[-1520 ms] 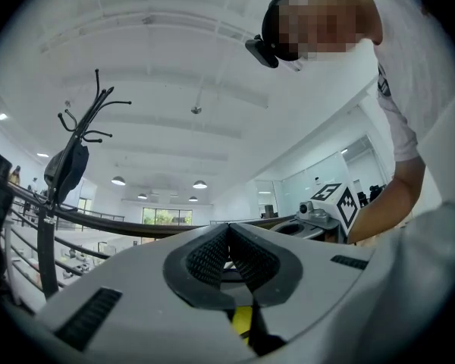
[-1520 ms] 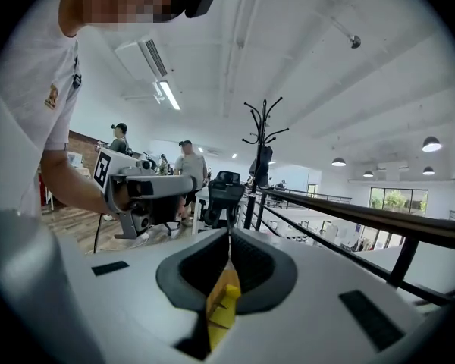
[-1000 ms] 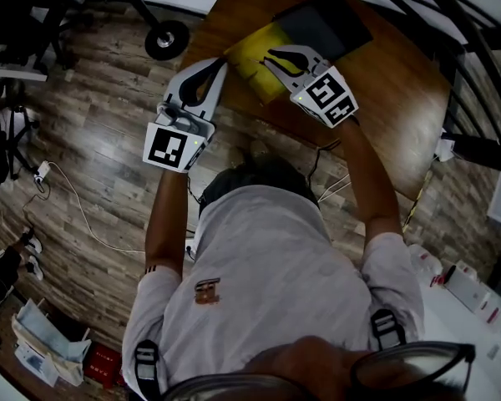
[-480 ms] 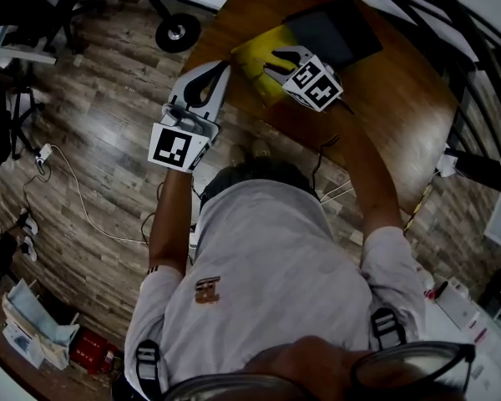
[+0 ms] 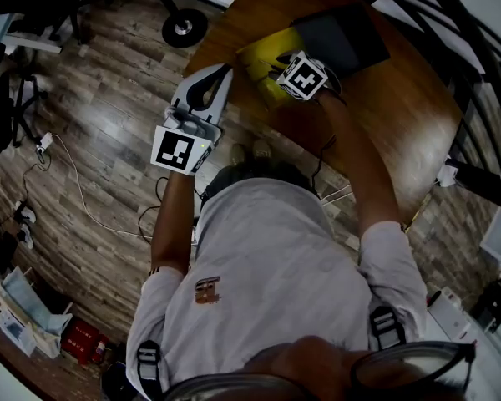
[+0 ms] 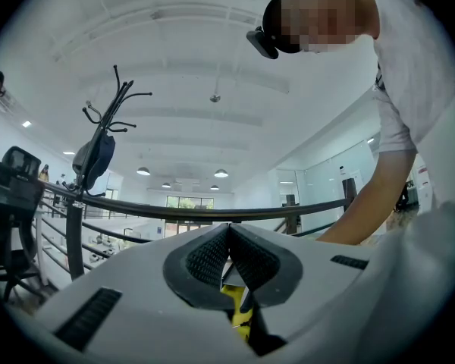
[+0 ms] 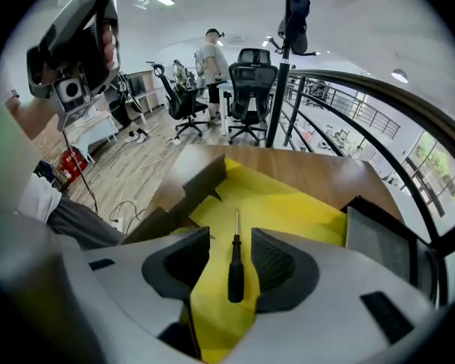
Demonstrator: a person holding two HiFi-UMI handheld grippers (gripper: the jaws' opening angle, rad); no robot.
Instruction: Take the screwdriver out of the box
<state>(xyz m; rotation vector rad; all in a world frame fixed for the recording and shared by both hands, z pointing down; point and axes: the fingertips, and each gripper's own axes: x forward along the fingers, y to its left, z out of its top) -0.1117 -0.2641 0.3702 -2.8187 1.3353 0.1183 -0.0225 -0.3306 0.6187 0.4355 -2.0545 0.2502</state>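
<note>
While screwdriver (image 7: pixel 235 268) lies in box (image 7: pixel 296 203), right gripper (image 7: pixel 230 241) fingers (image 7: pixel 277 268) flank it, just opened; left gripper (image 6: pixel 229 233) together.

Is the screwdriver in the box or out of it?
In. The screwdriver lies flat on the yellow bottom of the open box, with the box's walls around it.

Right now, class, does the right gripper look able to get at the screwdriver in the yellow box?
Probably yes: the right gripper has just been opening its jaws, which straddle the screwdriver, lying uncovered in the open box.
</note>
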